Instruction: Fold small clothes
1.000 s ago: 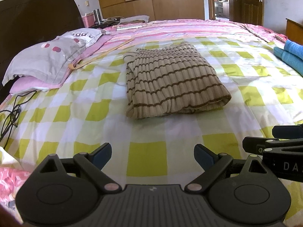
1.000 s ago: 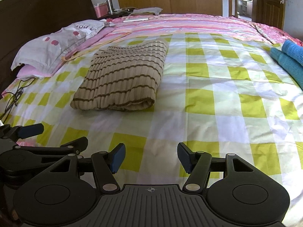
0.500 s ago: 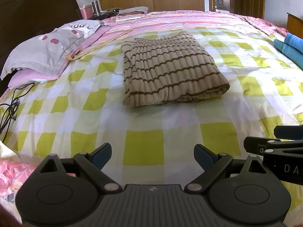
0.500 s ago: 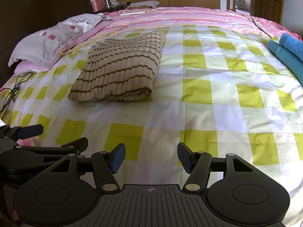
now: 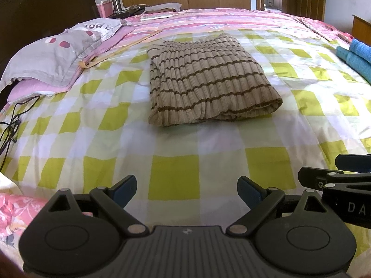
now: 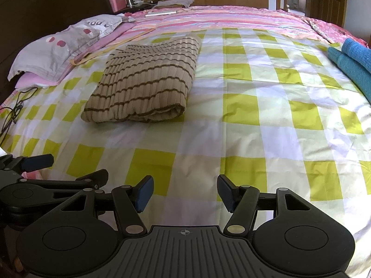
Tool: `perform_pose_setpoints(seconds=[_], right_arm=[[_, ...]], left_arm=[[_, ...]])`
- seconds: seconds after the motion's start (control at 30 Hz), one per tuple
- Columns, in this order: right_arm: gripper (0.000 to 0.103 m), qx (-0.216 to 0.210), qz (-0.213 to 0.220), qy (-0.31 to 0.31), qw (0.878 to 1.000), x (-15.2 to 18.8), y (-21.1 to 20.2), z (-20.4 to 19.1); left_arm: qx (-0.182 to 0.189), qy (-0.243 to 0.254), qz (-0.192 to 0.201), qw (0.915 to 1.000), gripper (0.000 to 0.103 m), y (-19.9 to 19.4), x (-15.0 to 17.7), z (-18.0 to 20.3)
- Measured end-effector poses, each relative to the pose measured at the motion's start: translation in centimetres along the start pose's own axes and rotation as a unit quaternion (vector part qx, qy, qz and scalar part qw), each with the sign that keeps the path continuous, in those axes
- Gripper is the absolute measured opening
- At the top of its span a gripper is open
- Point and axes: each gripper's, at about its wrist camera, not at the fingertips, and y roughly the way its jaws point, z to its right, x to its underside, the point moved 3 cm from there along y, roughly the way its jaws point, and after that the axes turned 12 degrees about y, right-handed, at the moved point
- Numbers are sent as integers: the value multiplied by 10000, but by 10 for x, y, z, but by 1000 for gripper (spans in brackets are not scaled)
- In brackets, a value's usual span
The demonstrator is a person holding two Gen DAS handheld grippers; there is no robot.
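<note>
A folded beige knit garment [image 5: 208, 81] with thin brown stripes lies on the yellow-and-white checked bed cover [image 5: 174, 143]; the right wrist view has the same garment [image 6: 146, 81] at centre left. My left gripper [image 5: 186, 191] hovers over the cover well in front of it, open, nothing between its blue pads. My right gripper [image 6: 184, 192] is also open and empty, low over the cover to the garment's front right. The right gripper's side shows at the right edge of the left wrist view, and the left one's at the left edge of the right wrist view.
A grey pillow [image 5: 58, 48] and dark headboard [image 5: 46, 7] lie to the left, with a black cable [image 5: 11, 122] at the bed's left edge. Rolled blue towels [image 6: 352, 64] sit at the right. Pink striped bedding [image 5: 220, 20] covers the far side.
Both views tilt slightly, so the garment sits a little higher in frame. Neither gripper opened, shut or shifted noticeably.
</note>
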Motion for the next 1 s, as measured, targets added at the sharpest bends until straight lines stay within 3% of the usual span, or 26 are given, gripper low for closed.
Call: perform_pose_setpoints(seconds=[1.0], right_arm=[[61,32,33,1,10000,0,1,2]], left_arm=[[34,-14,-30,10000,97,2,0,0]])
